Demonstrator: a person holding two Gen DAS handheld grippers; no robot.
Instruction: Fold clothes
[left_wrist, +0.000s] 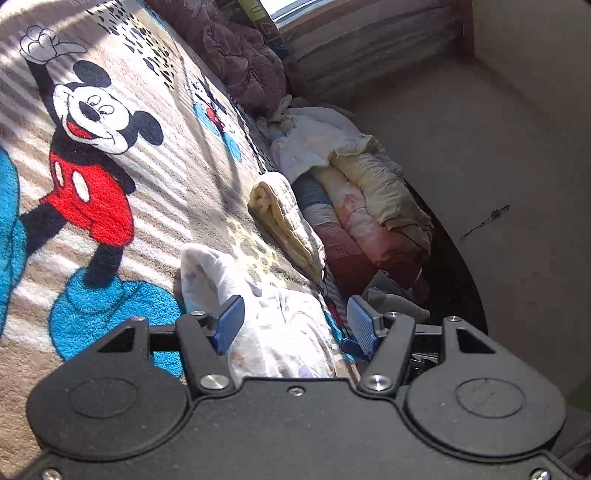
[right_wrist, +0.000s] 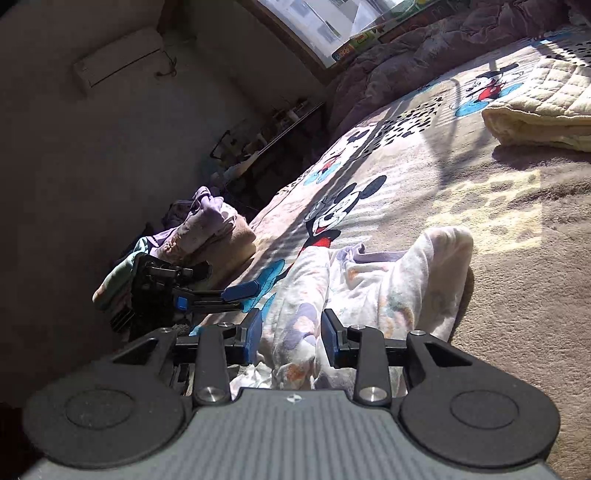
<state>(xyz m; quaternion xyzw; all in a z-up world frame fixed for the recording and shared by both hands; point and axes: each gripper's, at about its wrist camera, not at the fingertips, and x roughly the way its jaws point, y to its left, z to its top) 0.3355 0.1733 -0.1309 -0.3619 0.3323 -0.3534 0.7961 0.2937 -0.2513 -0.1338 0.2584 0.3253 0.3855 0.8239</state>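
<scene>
While both tools (left_wrist: 295, 325) (right_wrist: 291, 334) gape, printed garment (right_wrist: 369, 288) bunched lengthwise betw. pads

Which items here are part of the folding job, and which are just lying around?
In the job:
- white printed garment, crumpled on the cartoon blanket
- left hand-held gripper, open, garment between its fingers
- right hand-held gripper, open, garment between its fingers

Lying about:
- folded cream quilt
- rolled bedding by the wall
- purple duvet
- heap of clothes at the bed edge

A crumpled white garment (right_wrist: 369, 291) with pale pastel prints lies bunched on the bed.
</scene>
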